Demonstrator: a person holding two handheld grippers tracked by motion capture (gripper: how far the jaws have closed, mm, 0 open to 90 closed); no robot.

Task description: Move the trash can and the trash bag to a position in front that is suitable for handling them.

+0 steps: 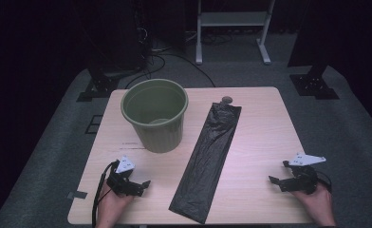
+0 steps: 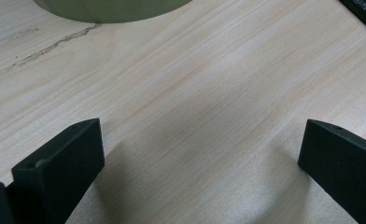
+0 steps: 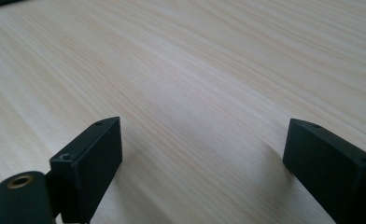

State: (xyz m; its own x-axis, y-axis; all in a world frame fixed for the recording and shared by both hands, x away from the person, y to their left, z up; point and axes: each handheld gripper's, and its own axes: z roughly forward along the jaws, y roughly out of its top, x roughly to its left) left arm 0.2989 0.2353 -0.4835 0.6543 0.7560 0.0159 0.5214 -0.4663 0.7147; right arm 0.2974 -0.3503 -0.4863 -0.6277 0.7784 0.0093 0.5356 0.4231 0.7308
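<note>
1. The person is resting both tools near the front edge of the table (image 1: 269,109). The left gripper (image 1: 144,186) is sitting in front of the green bin (image 1: 154,114), and the right gripper (image 1: 275,181) is waiting at the other side, well apart from everything.
2. Both grippers are standing wide open and are holding nothing; in the left gripper view and the right gripper view I am seeing only bare wood between the black jaws.
3. The black garbage bag (image 1: 210,156) is lying flat and folded in a long strip between the two hands, going from near the front edge up toward the far side, just beside the bin but not touching it as far as I can tell.
4. I am thinking the bag is the risky part. It is thin and lying flat on smooth wood, so the jaws may be sliding over it and catching nothing, or taking both layers together so that the mouth is not opening.
5. The bin is looking light and empty; a push from the left hand may be tipping or shifting it.
6. The table is pale wood with a dark scratch mark (image 2: 45,46) near the bin's base. Around it the room is dark, with grey carpet, cables and a white stand (image 1: 234,28) behind.
</note>
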